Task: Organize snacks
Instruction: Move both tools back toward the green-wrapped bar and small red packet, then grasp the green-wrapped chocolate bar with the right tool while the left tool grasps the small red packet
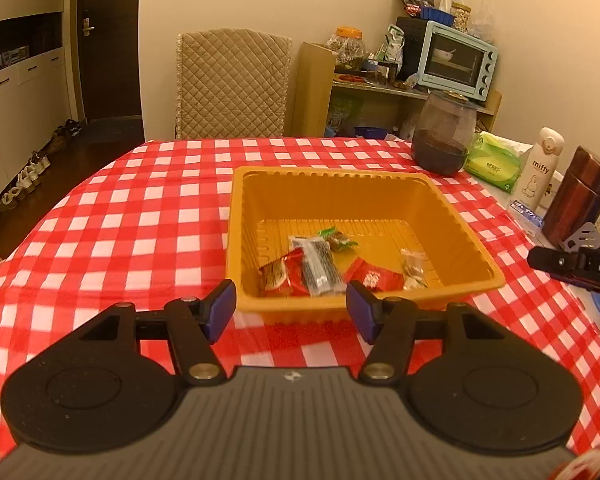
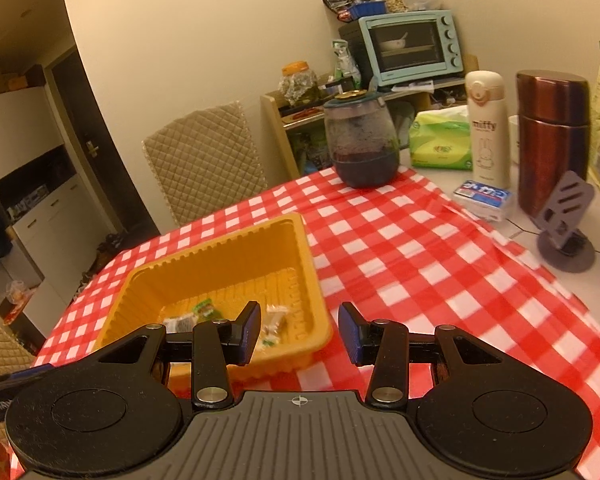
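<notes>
An orange plastic tray [image 1: 476, 240] stands on the red-and-white checked tablecloth, and the right wrist view shows the orange tray [image 2: 236, 256] too. Inside lie several wrapped snacks: a red packet [image 1: 376, 278], a silver-and-black packet [image 1: 318, 266], a small green-wrapped one [image 1: 338, 239] and a clear one [image 1: 414, 266]. My left gripper [image 1: 291, 308] hovers in front of the tray's near wall, open, nothing between its blue pads. My right gripper [image 2: 299, 334] is open and empty beside the tray's right corner. Part of the right gripper's body [image 1: 576, 266] shows at the right edge of the left wrist view.
A dark glass jar [image 2: 360, 144], a green tissue pack [image 2: 440, 140], a white miffy bottle [image 2: 486, 128], a brown flask [image 2: 552, 136] and a grey phone stand [image 2: 566, 220] line the table's far right. A quilted chair [image 1: 232, 84] stands behind the table.
</notes>
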Demonstrator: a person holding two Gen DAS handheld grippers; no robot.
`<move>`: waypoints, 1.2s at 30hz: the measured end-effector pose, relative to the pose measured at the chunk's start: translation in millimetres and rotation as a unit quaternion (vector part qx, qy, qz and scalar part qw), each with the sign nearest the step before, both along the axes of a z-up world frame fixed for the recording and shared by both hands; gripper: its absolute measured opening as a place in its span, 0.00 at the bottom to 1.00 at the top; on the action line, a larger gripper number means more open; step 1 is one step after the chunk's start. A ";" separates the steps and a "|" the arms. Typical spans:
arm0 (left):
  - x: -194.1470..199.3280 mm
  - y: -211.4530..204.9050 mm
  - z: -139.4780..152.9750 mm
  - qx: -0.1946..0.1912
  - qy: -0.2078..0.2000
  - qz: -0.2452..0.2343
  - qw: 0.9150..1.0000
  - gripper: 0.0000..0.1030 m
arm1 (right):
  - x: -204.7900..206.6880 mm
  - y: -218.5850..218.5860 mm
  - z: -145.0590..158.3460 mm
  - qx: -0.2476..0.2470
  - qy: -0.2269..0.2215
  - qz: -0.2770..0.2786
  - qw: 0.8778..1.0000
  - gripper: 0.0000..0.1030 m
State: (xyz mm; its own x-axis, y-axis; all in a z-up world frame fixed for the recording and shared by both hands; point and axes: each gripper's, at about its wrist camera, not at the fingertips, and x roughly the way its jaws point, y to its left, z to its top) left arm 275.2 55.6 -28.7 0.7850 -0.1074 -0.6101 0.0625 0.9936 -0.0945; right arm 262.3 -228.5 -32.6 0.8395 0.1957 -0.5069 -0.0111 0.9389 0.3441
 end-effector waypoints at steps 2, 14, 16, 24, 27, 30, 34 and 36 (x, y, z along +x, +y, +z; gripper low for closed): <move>-11.6 0.4 1.2 0.000 -0.001 0.000 1.000 0.57 | -9.4 -3.8 -1.3 -0.001 0.003 0.001 1.000 0.42; -72.8 -6.9 -14.0 -0.006 0.018 -0.014 1.000 0.59 | -60.1 -25.5 -32.1 -0.027 0.028 0.055 0.998 0.42; -81.0 -9.3 -18.5 -0.007 0.023 -0.016 1.000 0.60 | -67.6 -28.1 -38.2 -0.028 0.031 0.066 0.997 0.42; -106.3 -14.0 -42.2 0.008 0.050 -0.032 0.998 0.63 | -92.7 -16.2 -56.1 -0.070 0.029 0.153 0.985 0.42; -110.1 -13.8 -49.1 0.014 0.059 -0.038 0.997 0.63 | -97.2 -6.1 -61.2 -0.096 0.023 0.194 0.976 0.42; -110.0 -11.7 -51.4 0.012 0.063 -0.038 0.997 0.63 | -95.4 5.4 -65.0 -0.111 0.018 0.234 0.966 0.42; -108.8 -12.9 -52.3 0.006 0.061 -0.040 0.997 0.65 | -87.3 23.8 -72.0 -0.156 0.015 0.289 0.944 0.42; -107.3 -13.9 -53.7 0.005 0.064 -0.042 0.997 0.65 | -82.5 28.9 -76.5 -0.177 0.016 0.301 0.937 0.42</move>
